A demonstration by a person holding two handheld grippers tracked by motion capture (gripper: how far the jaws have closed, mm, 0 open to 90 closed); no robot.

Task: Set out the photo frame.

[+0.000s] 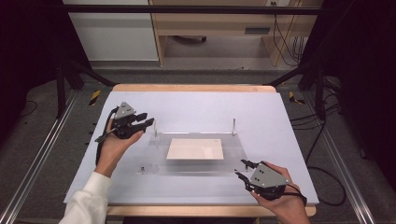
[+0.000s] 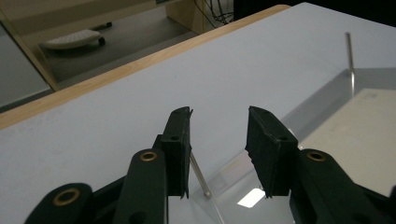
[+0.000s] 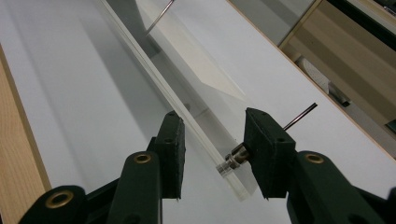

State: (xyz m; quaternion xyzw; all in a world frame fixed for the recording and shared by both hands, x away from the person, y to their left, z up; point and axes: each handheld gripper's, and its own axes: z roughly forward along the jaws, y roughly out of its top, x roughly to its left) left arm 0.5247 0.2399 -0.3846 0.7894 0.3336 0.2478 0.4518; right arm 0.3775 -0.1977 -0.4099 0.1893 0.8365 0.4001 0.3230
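A clear acrylic plate [image 1: 152,158] lies flat on the table's pale mat, with a cream rectangular sheet [image 1: 195,148] at its middle. Thin metal pins stand at its back left corner [image 1: 155,127] and back right corner [image 1: 233,126]. My left gripper [image 1: 148,119] is open just left of the back left pin; in the left gripper view that pin [image 2: 198,173] rises low between the jaws of the gripper [image 2: 219,126]. My right gripper [image 1: 240,168] is open at the plate's front right corner. In the right gripper view the gripper [image 3: 212,126] straddles the plate's edge [image 3: 154,74], with a small metal stud [image 3: 232,158] beside the right jaw.
The pale mat [image 1: 196,105] covers a wooden table whose edge [image 1: 191,87] runs along the back. Dark frame bars and cables stand at both sides. Wooden furniture and a floor lie beyond the table. A white-sleeved forearm [image 1: 88,198] enters at the bottom left.
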